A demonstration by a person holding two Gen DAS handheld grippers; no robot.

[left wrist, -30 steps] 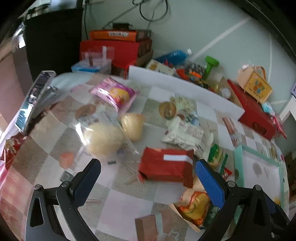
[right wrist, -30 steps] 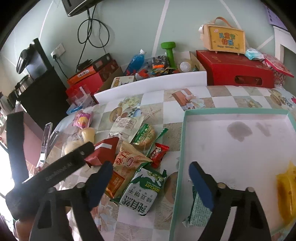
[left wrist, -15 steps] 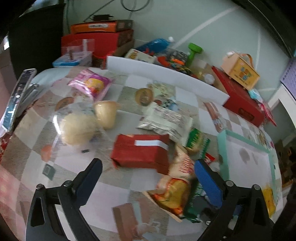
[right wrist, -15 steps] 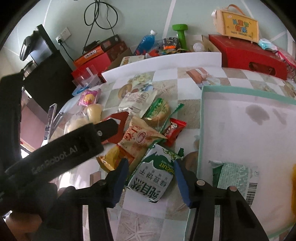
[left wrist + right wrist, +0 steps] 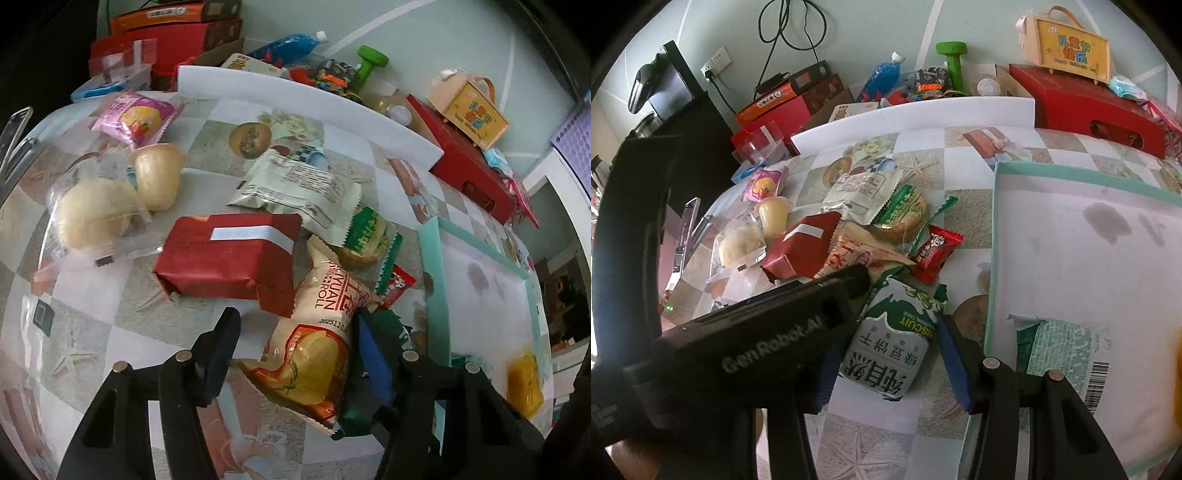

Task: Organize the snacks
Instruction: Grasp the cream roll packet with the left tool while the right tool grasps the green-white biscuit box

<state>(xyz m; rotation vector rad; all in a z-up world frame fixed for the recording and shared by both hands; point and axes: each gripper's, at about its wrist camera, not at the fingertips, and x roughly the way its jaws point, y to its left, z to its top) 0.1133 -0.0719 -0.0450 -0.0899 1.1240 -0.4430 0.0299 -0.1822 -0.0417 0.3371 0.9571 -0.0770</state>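
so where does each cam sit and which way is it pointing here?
Left wrist: on the left gripper, tilted down over the snack pile; its fingers, closing, straddle the yellow egg-roll bag.
Right wrist: on the right gripper, tilted down at the table; its fingers flank the green biscuit pack; the left gripper's black body crosses the lower left.
Shared: red packet, teal tray, green dumbbell.

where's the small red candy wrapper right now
In the right wrist view, the small red candy wrapper lies mid-table, between the snack pile and the teal tray, just above the green biscuit pack.
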